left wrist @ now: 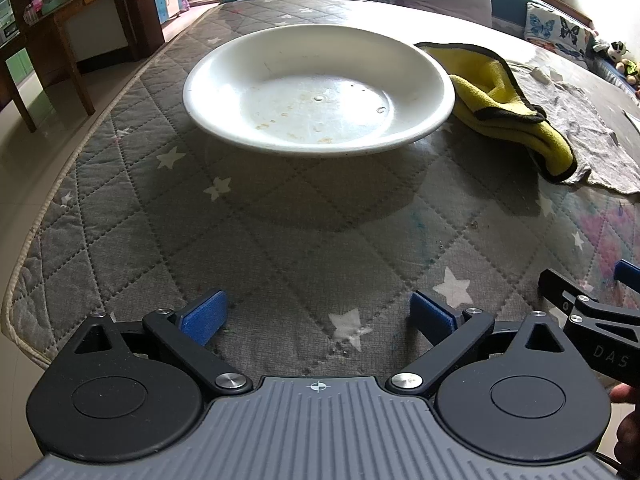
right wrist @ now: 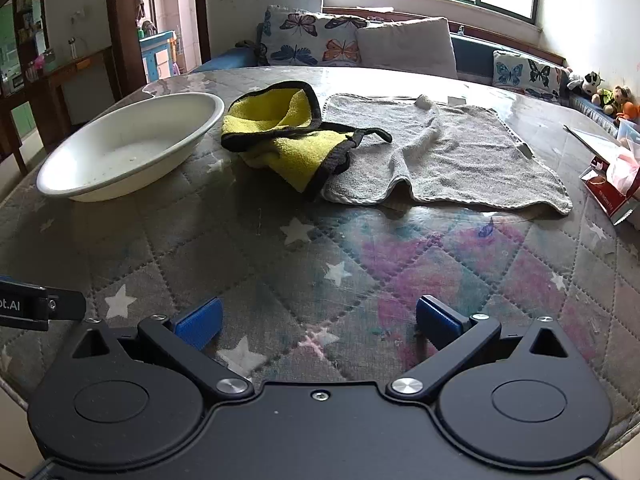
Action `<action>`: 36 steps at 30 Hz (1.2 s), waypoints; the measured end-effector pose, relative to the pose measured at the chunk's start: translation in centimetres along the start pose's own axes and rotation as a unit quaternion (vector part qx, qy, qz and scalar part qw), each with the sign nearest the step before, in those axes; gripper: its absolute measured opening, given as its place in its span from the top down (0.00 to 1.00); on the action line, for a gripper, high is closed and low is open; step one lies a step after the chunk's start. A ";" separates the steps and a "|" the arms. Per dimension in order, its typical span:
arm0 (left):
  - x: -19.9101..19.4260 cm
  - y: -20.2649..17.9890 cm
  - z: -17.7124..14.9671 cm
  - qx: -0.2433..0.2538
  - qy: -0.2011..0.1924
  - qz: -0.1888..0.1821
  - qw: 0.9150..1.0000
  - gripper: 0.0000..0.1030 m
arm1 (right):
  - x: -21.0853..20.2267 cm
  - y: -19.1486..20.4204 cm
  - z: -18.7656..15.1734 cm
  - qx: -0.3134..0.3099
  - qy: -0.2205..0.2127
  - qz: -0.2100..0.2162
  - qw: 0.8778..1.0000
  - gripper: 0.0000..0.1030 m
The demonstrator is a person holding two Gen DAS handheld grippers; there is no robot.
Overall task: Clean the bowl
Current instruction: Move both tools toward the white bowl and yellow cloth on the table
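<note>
A wide white bowl with brown smears and droplets on its floor sits on the quilted star-patterned table. A crumpled yellow cloth with black edging lies just right of it, touching its rim. My left gripper hovers over the table in front of the bowl, open and holding nothing. In the right wrist view the bowl is at the far left, the yellow cloth in the middle. My right gripper is open over bare table, well short of the cloth.
A grey towel lies spread to the right of the yellow cloth, partly under it. A red tissue box sits at the right table edge. The table's rounded left edge drops to the floor. Cushions line the bench behind.
</note>
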State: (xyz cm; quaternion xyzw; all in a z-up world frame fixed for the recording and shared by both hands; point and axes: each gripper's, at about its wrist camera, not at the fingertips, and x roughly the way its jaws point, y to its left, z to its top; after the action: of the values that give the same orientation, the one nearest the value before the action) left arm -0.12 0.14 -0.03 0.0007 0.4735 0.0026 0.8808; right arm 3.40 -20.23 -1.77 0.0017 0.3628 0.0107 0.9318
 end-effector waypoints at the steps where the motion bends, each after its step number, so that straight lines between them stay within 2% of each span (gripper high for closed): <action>1: 0.0 0.0 0.0 0.000 0.000 0.000 1.000 0.03 | 0.0 0.0 0.0 0.000 0.000 0.000 1.000 0.00; 20: 0.3 -1.0 0.4 0.004 -0.001 0.001 1.000 0.00 | -0.1 0.1 -0.7 0.009 -0.022 -0.001 1.000 0.00; 26: 0.4 -1.7 0.7 0.005 -0.001 0.002 1.000 0.00 | -0.2 0.0 -0.7 0.010 -0.022 0.000 1.000 0.00; 29: 0.4 -0.5 0.4 0.002 -0.002 -0.002 1.000 0.01 | -0.2 0.0 -0.6 0.008 -0.018 0.000 1.000 0.00; 36: 0.1 -0.5 0.1 0.001 0.000 0.002 1.000 0.01 | -0.4 0.1 -0.5 0.008 -0.011 0.003 1.000 0.00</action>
State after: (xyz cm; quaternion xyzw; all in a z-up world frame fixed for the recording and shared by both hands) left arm 0.01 -0.39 -0.06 0.0027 0.4733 0.0033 0.8809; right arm 2.74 -20.11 -1.86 0.0103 0.3522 0.0106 0.9358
